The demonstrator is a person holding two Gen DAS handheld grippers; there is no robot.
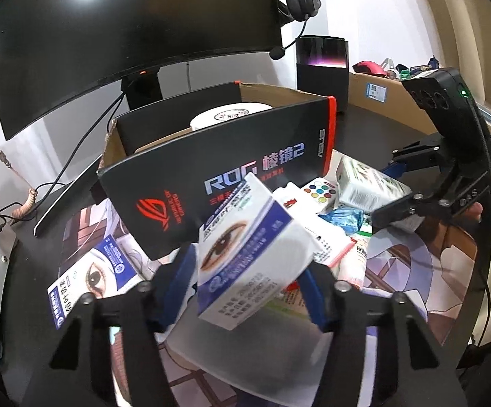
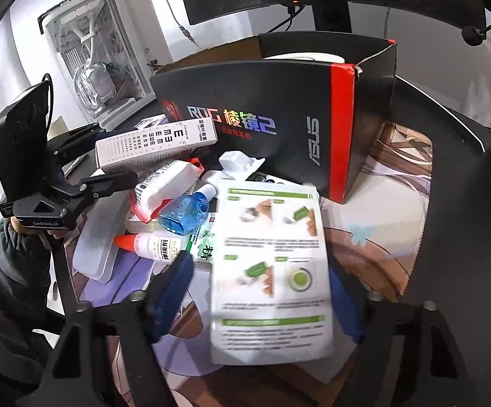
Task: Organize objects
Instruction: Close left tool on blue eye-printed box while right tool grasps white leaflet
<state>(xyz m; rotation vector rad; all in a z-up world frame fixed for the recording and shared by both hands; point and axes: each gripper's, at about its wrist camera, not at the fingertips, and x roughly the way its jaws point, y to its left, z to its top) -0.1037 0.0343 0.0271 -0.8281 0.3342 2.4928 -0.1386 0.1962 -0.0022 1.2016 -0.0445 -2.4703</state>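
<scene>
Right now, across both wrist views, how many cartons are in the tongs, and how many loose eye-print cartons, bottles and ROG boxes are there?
Cartons in tongs: 2, the eye-print carton in the left tongs and the instruction-print carton in the right tongs
Loose eye-print carton: 1
Bottles: 2, the blue bottle and the orange-capped white bottle
ROG box: 1
Total: 6

We see strong fisheye bending with black corners in both views. A ceiling light glares white off the curved black glossy monitor (image 1: 110, 34). The white eye-printed carton (image 1: 255, 254) and the green-printed white leaflet (image 2: 272, 271) are motion-blurred.
</scene>
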